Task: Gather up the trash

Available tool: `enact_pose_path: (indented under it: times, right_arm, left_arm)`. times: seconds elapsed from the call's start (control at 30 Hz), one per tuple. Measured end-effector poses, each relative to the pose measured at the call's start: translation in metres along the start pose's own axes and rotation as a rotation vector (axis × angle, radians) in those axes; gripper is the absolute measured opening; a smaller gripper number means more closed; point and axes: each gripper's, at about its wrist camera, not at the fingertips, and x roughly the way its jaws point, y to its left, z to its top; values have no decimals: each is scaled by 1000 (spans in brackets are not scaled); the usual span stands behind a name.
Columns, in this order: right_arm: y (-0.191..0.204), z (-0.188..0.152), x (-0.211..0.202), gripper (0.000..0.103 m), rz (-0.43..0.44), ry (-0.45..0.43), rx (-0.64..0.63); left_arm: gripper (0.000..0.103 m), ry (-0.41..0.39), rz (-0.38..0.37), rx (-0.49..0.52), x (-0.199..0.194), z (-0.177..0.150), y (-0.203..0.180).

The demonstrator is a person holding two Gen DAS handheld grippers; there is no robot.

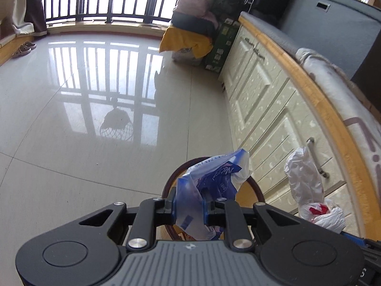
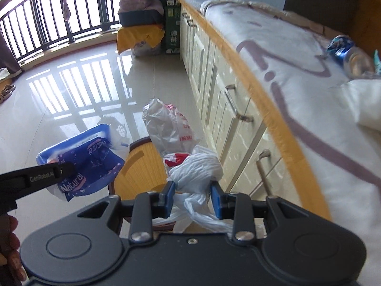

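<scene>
Two grippers, each clamped on trash. Left gripper [image 1: 189, 208]: blue pads pinched on a crumpled blue-and-white plastic wrapper printed "Natural" [image 1: 209, 183], which stands up between the jaws. Right gripper [image 2: 193, 196]: pads pressed onto a bunched white plastic bag with red print [image 2: 190, 166]; its thin crinkled film rises above the fingers and trails back under them. Both bundles hang over a round wooden stool with a dark rim [image 2: 140, 164], just beside the cabinet front.

Open room lies to the left: glossy pale floor tiles [image 1: 71, 131], bare and mirror-like, reflecting the railing. To the right runs a row of cream embossed cabinet doors with metal bar handles [image 2: 214, 90], topped by a curved wooden counter edge [image 2: 250, 76]. On the counter lies a white cloth with mauve markings [image 2: 285, 59], with a blurred clear plastic bottle with blue label [image 2: 350, 54] on it.

Far end: stacked bundle draped in yellow cloth [image 1: 185, 40], green cartons, dark metal balcony railing [image 1: 107, 0].
</scene>
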Motion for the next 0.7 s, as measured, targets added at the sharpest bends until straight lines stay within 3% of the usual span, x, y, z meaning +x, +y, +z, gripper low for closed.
enact_pose_path:
  times: [0.7]
  right_arm:
    - [1, -9, 137, 34, 43, 244, 85]
  left_arm:
    - [21, 166, 57, -43, 117, -17, 2]
